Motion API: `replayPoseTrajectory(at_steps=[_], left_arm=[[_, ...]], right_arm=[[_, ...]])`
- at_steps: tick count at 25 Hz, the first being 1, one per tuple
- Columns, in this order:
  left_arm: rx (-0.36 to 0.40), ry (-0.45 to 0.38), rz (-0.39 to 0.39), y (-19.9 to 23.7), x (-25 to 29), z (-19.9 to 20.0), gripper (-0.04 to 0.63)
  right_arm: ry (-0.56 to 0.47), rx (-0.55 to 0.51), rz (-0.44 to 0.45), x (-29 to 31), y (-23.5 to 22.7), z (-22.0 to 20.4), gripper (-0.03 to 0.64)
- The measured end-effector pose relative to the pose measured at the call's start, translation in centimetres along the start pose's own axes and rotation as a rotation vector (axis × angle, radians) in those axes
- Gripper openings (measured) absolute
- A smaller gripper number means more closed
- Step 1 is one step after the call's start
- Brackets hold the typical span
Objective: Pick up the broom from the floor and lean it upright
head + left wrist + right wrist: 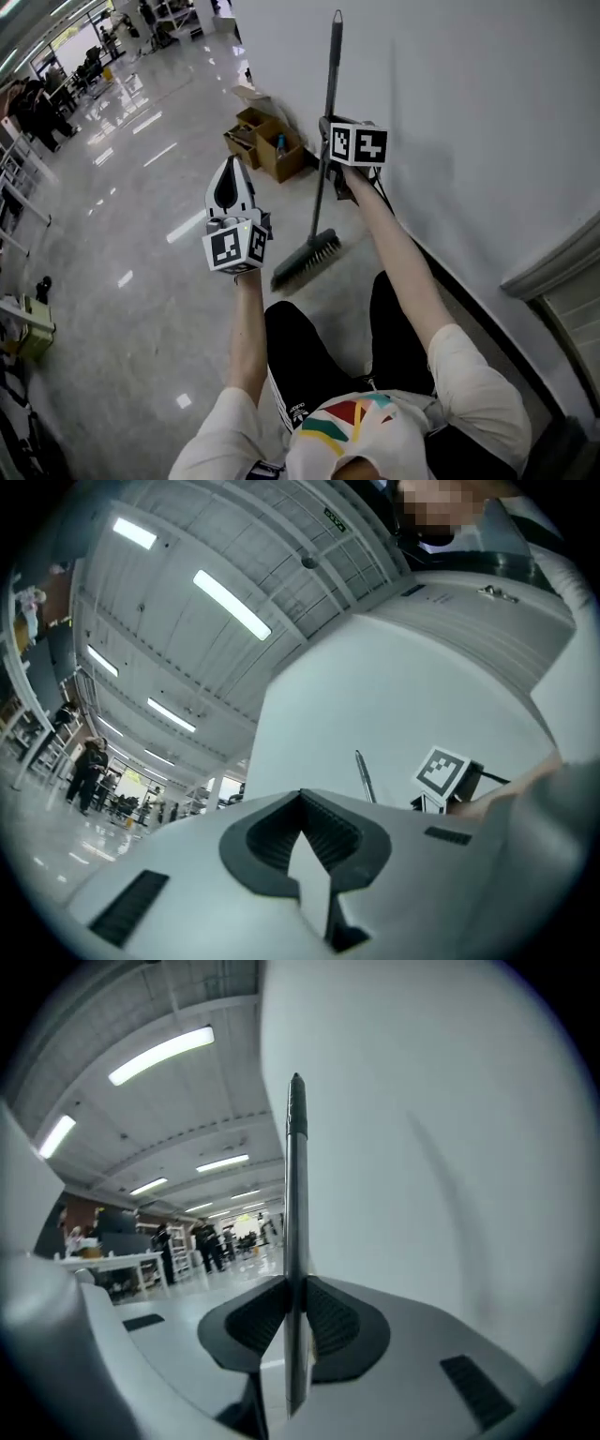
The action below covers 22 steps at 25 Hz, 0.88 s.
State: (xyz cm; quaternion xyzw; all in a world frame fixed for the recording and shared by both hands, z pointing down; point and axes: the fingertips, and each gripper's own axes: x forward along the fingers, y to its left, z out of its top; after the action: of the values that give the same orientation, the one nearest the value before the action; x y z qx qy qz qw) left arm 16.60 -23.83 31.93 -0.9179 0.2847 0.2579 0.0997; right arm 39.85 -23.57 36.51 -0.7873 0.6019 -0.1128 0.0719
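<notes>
By the wall (487,112) at one o'clock, the right gripper (330,141) is squeezing the broom (320,197); the left gripper (231,173) is holding empty jaws shut.

This is a large open industrial hall used as a workshop or lab. A glossy, polished grey floor (141,281) runs far back and mirrors the lights. Overhead, a high ribbed metal ceiling (187,536) carries long white strip lights (232,605) in rows. A plain white partition wall (487,112) closes one side, with open brown cardboard boxes (267,145) of supplies set on the floor against it. In the distance, people (202,1241) stand among a long white surface (112,1262) and pale metal racks (19,187).
</notes>
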Motion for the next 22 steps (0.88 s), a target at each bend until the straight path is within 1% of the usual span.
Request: replayPoseTrajectory(at_steps=[3, 5, 7, 10, 13, 18, 20, 22], left_arm=[[-0.02, -0.016, -0.098, -5.5, 2.9, -0.3, 0.044], [-0.059, -0.014, -0.133, -7.5, 3.6, -0.9, 0.044], [-0.11, -0.003, -0.152, -8.7, 4.1, -1.4, 0.044], [-0.149, 0.031, -0.213, -10.8, 4.4, -1.6, 0.044], [-0.146, 0.064, -0.271, -12.2, 4.8, -2.0, 0.044], [-0.161, 0.075, -0.301, -13.5, 5.7, -2.8, 0.044], [-0.175, 0.088, -0.318, -14.4, 5.5, -3.7, 0.044], [-0.181, 0.103, -0.329, -15.3, 5.6, -4.8, 0.044]], right_arm=[[-0.067, 0.122, -0.178, -3.3, -6.0, 1.2, 0.081], [-0.078, 0.164, -0.276, -5.2, -8.0, 0.7, 0.081], [-0.075, 0.186, -0.341, -6.5, -8.8, 0.3, 0.081], [-0.062, 0.199, -0.416, -8.2, -9.5, -0.6, 0.083], [-0.047, 0.225, -0.486, -9.4, -10.7, -1.4, 0.083], [-0.066, 0.266, -0.564, -11.1, -13.4, -1.8, 0.083], [-0.069, 0.284, -0.604, -12.0, -15.2, -2.4, 0.083], [-0.068, 0.295, -0.616, -12.2, -16.9, -2.5, 0.083]])
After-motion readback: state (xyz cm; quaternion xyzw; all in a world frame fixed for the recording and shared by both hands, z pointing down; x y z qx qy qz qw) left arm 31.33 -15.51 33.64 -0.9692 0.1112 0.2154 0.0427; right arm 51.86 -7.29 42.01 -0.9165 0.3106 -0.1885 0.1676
